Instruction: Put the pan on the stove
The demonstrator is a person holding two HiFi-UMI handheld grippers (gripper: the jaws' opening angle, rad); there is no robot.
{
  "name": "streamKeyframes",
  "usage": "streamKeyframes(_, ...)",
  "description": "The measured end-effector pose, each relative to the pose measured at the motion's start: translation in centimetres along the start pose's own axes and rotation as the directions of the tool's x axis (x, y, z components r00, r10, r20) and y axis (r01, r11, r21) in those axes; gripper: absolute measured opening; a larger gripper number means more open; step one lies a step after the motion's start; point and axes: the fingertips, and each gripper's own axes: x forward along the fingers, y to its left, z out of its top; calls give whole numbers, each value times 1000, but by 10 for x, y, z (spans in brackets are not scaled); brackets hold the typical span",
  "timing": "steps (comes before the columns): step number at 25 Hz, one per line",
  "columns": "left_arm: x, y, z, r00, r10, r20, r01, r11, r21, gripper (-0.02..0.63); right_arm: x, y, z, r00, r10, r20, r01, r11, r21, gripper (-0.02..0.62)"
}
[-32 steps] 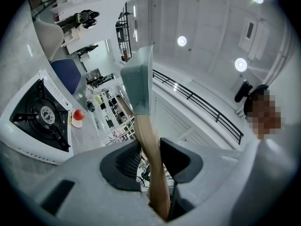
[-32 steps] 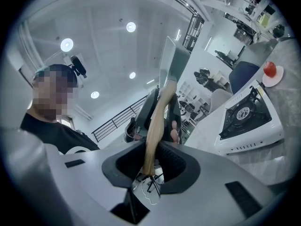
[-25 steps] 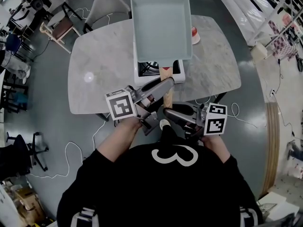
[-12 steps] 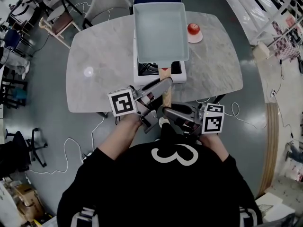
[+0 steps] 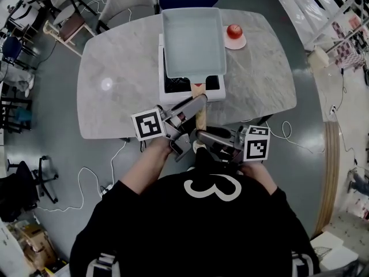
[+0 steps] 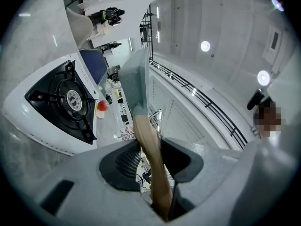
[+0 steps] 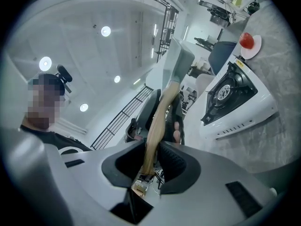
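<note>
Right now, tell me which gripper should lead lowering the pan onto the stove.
Left, probably: the left gripper clamps the wooden handle nearer the pan, over the stove; the right gripper holds its far end.

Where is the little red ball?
In the head view, the red ball sits on a small plate at the far side of the table, just right of the pan.

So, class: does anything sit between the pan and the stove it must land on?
Nothing visible does. The stove burner is bare below the held pan; the apple sits aside on the table.
</note>
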Motion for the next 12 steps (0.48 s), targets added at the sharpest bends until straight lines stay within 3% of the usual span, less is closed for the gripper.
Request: streamKeyframes(12,3,31,5,999,46,-10,-47,997,-67,143,7,-24,2,1000,-19,3,19,996,83,86)
